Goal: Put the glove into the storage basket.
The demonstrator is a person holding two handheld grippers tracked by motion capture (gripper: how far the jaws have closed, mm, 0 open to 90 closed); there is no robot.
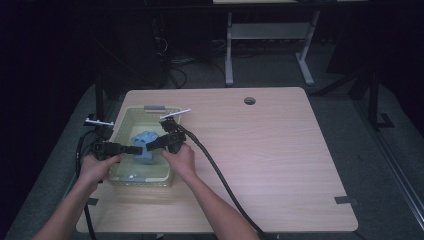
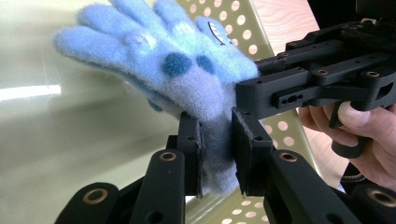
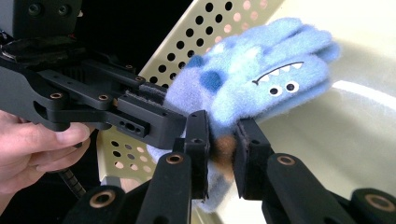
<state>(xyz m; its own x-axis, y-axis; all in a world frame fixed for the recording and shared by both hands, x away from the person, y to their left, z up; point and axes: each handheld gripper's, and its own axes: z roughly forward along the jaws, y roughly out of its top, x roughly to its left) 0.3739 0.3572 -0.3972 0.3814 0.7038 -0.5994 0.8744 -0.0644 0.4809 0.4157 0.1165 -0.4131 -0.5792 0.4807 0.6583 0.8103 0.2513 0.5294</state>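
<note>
Basket contains blue glove, clamped by both tools.

Wooden table: perforated basket on left part.

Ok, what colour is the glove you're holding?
Light blue glove with darker blue spots and a monster face, clearest in the right gripper view.
</note>
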